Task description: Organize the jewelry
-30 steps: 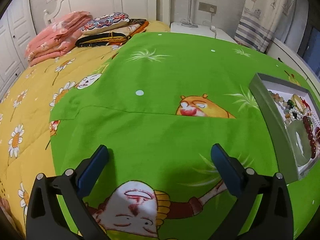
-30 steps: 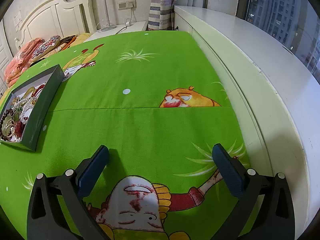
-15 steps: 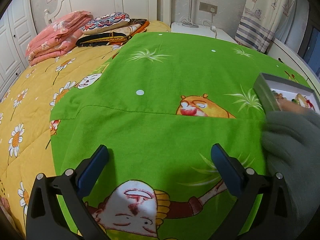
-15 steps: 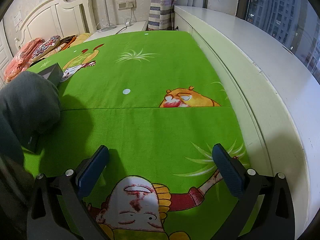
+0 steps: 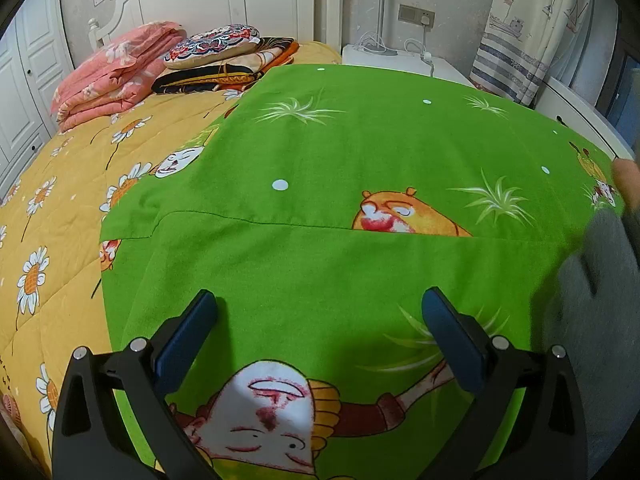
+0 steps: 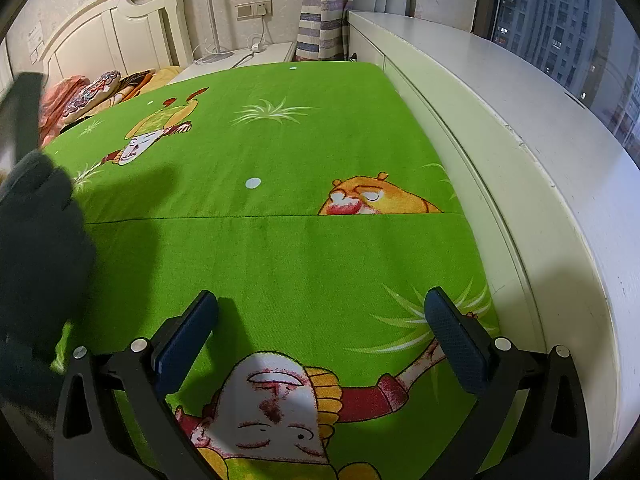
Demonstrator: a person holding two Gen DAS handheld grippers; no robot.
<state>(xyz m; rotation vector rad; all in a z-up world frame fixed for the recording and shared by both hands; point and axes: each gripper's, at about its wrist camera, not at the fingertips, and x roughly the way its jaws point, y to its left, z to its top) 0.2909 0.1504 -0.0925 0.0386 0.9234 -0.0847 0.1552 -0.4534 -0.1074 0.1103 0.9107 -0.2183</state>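
Jewelry tray [image 6: 20,112] lifted off green blanket [image 5: 340,160] by gloved hand [image 6: 36,240]; left gripper [image 5: 320,332], right gripper [image 6: 322,332] wide, empty.

Bare green sheet [image 5: 360,272] ahead; gloved hand [image 6: 36,248] crowding its edge.

The green sheet [image 5: 360,152] is matt woven cloth. The gripper fingers [image 5: 452,336] have dark blue textured pads on matt black plastic. The headboard [image 6: 108,40] looks like smooth painted wood.
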